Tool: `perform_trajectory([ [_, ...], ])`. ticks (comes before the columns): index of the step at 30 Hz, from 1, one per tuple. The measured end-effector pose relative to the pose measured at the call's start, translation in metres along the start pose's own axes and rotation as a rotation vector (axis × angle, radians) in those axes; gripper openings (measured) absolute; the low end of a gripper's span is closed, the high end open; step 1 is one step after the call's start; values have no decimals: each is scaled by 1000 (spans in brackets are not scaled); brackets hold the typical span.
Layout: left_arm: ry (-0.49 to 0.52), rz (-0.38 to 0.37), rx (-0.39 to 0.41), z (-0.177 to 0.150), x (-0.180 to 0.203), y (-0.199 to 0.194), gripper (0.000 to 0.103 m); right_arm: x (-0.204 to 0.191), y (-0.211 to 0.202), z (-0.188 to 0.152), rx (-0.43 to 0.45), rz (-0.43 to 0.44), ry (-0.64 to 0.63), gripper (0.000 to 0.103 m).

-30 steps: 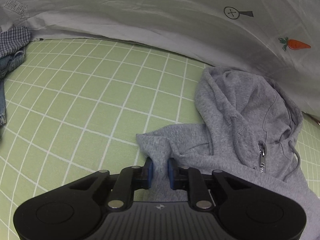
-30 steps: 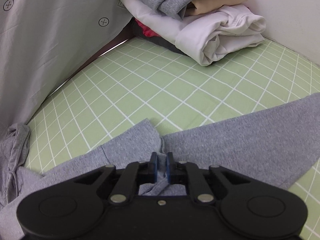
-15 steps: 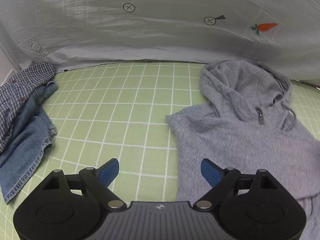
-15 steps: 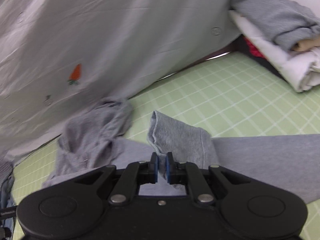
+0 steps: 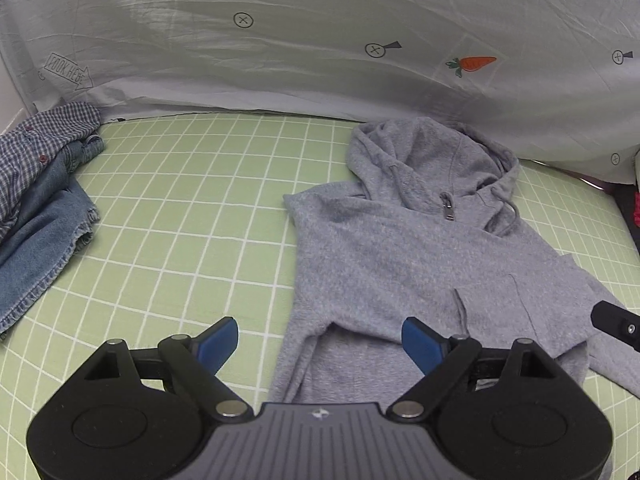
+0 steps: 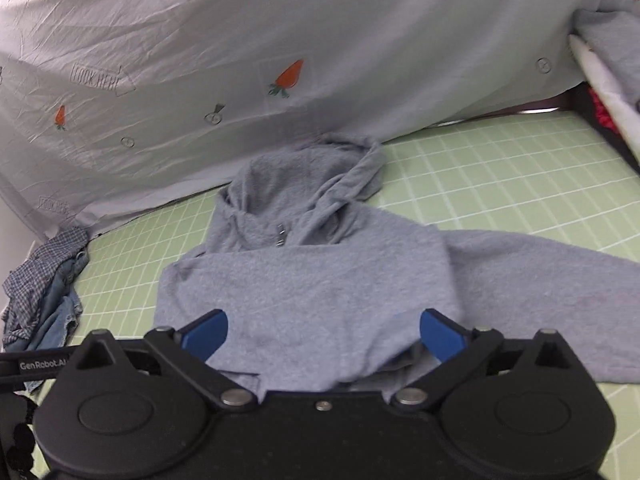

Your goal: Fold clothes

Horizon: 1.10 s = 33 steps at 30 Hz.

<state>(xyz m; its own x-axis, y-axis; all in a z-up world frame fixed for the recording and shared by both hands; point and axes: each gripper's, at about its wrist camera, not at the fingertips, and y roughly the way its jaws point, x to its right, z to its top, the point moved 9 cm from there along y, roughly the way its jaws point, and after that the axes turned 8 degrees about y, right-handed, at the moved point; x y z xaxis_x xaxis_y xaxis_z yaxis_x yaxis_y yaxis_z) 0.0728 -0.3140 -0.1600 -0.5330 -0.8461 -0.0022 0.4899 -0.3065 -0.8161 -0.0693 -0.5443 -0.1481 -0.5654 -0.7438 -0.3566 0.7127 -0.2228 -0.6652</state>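
Both tongs wide apart, holding nothing: left tongs [image 5: 320, 340] low over the bottom edge of the gray hoodie [image 5: 400, 248], right tongs [image 6: 323, 330] over its middle. Hoodie flat on the bed, front up, hood [image 6: 304, 172] toward the back, zipper pull [image 5: 447, 208] at the neck. One sleeve looks already folded in across the body. Other sleeve [image 6: 540, 280] stretched out to the side, not folded yet. Probably near the start: that sleeve, then the body, left to fold. All resting on a green sheet [image 5: 180, 200] with white squares. Behind, a pale cloth [image 5: 320, 40] with little carrots hung like a wall. Off to one side, a checked shirt [image 5: 36, 148] and jeans [image 5: 40, 248] in a heap, not folded. At the far corner, a stack of folded clothes [image 6: 608, 48].
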Motion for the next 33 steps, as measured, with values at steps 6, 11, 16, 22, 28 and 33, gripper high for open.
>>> perform_trajectory([
  [6,41,-64,-32,6,39,13,89,75,-31,7,107,-149,66,103],
  [11,76,-115,-72,10,72,34,89,130,-28,1,89,-257,157,103],
  [16,116,-163,-119,12,96,58,75,160,-9,-4,44,-303,279,103],
  [22,160,-196,-182,11,116,86,48,157,16,-11,-15,-329,254,103],
  [28,197,-222,-192,9,126,96,9,144,31,-19,-66,-335,205,103],
  [33,178,-260,-164,14,117,91,5,134,39,-26,-98,-329,189,103],
])
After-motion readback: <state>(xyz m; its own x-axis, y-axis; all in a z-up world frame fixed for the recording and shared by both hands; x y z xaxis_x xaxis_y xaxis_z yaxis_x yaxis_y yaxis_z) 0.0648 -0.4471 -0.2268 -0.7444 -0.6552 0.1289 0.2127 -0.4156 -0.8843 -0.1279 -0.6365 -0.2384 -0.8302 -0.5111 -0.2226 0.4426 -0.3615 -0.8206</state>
